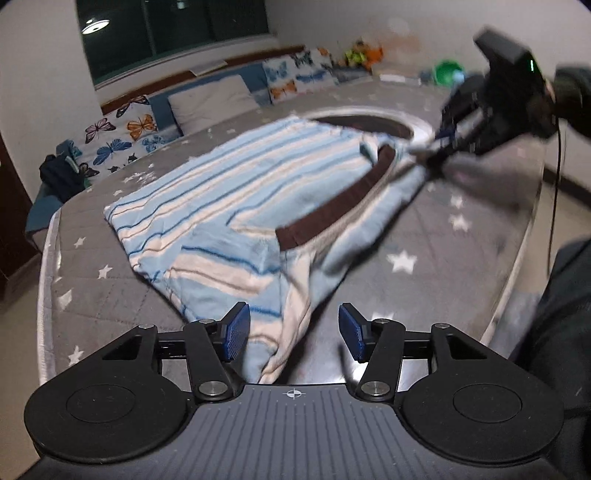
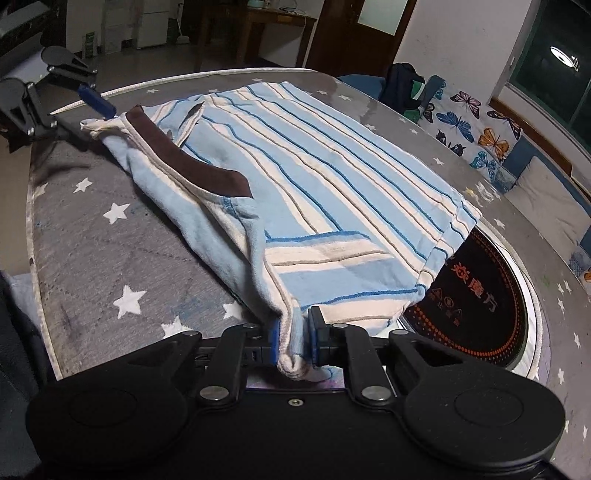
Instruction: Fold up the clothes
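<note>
Striped garment (image 2: 314, 177), light blue and cream with a brown band (image 2: 184, 162), lies spread on the round surface (image 2: 92, 229) covered in grey star-print cloth. Its far hem overlaps the rim of a black induction hob (image 2: 476, 295) set in the surface centre. Right tongs (image 2: 293, 336) pinch a bunched corner of the garment between blue pads, lifting it slightly. Left tongs (image 1: 294, 332) spread; fabric hangs between the pads without being clamped. In the right wrist view one blue pad of the left tongs sits at the garment's far corner. Around: butterfly-print cushions (image 1: 122, 136) and a grey pillow (image 1: 210, 99) on a bench behind the surface, dark bag (image 2: 402, 85), window (image 1: 170, 33).
</note>
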A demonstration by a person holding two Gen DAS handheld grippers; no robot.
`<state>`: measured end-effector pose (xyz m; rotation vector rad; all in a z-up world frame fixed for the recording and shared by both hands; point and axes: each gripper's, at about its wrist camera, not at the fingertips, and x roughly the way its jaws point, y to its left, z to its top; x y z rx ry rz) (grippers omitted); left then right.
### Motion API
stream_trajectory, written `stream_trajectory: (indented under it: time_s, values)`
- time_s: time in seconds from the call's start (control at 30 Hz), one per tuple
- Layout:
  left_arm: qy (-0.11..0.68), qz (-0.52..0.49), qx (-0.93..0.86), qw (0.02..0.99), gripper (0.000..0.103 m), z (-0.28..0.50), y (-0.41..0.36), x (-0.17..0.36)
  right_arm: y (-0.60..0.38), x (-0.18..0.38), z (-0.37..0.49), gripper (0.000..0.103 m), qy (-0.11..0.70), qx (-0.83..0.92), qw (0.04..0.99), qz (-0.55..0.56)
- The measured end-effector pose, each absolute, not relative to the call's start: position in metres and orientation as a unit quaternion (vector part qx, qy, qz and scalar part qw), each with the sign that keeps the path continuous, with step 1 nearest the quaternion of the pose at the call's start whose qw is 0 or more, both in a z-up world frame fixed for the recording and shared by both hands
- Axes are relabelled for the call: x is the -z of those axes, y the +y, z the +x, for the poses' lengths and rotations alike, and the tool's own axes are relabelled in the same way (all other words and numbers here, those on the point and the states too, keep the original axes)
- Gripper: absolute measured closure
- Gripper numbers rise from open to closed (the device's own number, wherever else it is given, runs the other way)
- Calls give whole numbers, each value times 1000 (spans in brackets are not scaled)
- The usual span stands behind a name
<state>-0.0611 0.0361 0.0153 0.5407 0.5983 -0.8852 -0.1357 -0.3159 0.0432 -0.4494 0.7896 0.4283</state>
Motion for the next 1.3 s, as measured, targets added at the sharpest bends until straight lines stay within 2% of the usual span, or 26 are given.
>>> stream_trajectory:
  time_s: [0.07,0.13,0.23,0.7,0.97,1.3]
  values:
    - [284,270,412,823,52,-61,34,-10,-316,-43,-135,87,377,-203,878,-214]
    - [288,272,403,825,80,-58,32,-7,-317,-43,-135,87,374,-198,881,-210]
    - [290,245,396,836,93,-54,34,-9,-317,-46,-138,91,366,-194,888,-199]
    - [210,143,404,879,94,-131,93,-95,-315,-116,-212,92,347,-254,885,-176]
    - [206,104,326,917,95,-41,59,-91,-322,-124,-128,92,317,-222,910,-152]
    - [244,83,270,928,95,81,17,-62,-336,-79,1,92,339,-166,916,-133]
